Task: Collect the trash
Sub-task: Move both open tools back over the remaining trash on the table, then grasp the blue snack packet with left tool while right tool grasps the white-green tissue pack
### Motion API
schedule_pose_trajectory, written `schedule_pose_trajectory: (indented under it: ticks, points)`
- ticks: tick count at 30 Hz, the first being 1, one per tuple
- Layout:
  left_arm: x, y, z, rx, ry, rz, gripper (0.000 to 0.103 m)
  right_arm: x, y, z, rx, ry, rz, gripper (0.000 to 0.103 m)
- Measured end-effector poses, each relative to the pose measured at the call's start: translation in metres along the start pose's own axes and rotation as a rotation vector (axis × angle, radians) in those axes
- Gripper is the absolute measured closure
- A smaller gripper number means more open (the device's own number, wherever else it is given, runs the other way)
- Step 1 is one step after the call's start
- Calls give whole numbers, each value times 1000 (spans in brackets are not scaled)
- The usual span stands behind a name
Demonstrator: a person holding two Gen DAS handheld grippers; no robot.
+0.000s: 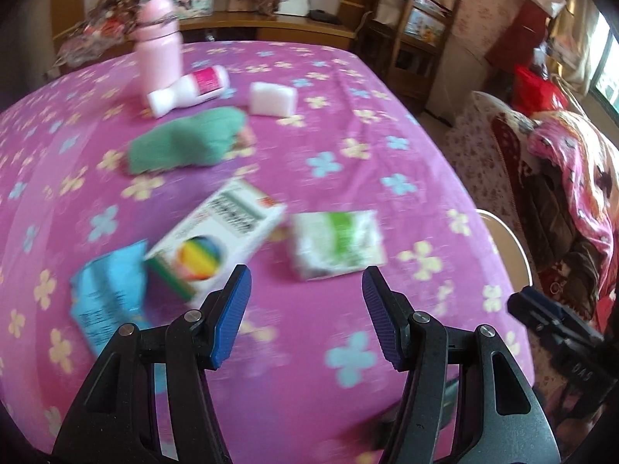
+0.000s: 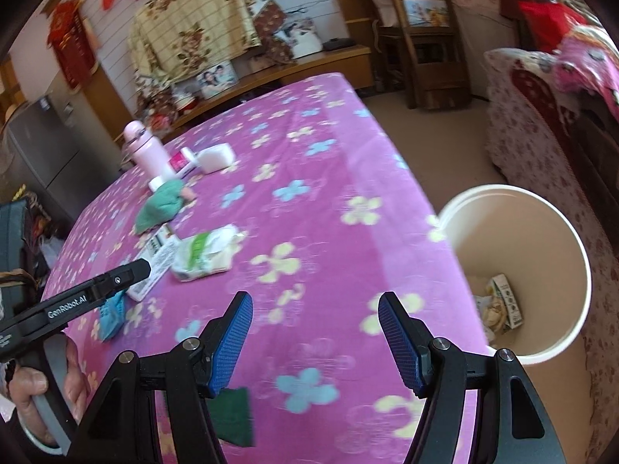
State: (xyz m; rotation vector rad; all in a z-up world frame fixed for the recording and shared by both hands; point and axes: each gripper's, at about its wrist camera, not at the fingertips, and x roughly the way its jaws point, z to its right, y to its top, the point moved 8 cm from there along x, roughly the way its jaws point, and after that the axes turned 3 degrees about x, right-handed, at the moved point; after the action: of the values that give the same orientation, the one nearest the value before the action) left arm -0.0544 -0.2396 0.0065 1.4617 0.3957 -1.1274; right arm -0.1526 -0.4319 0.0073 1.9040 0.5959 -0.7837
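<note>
Both my hand-held grippers, left (image 1: 305, 309) and right (image 2: 315, 338), are spread apart and hold nothing. The trash, a box (image 1: 216, 243) and a wrapper (image 1: 338, 243), lies on the bed (image 1: 348, 178). The bin (image 2: 541, 353) stands beside it. If I grab too fast, I might pinch the blanket too.

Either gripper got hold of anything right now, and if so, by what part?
Nothing is held. The left gripper and the right gripper both have open jaws with only the pink flowered cloth showing between them.
</note>
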Motion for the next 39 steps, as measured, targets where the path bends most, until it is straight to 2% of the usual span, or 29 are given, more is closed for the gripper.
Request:
schedule_pose_trajectory:
  ticks: [5,10,17,19,23,27,33,39]
  points:
    - [-5,-15,-35,-13,29,-19,45,15,-2,-30,-36,32,-29,37]
    - [-8,-29,-74,-32,79,-47,45,44,-6,-64,-86,73,-101,37]
    - [-22,-44,-125,-79,127,-67,45,81,-7,-95,-123,69,-182,34]
    - [-30,-45,-133,-99,110,-59,45,87,-7,-106,-137,75,-185,31]
    - [-50,-41,-137,-114,50,-33,45,98,2,-129,-217,21,-154,29]
    - [-66,-41,-144,-119,36,-17,45,113,14,-143,-272,-31,-139,26]
    - [-75,-52,-166,-111,73,-42,45,135,7,-143,-381,-104,-183,26]
    - [-69,-64,-183,-142,75,-73,44,114,7,-89,-369,-176,-193,26]
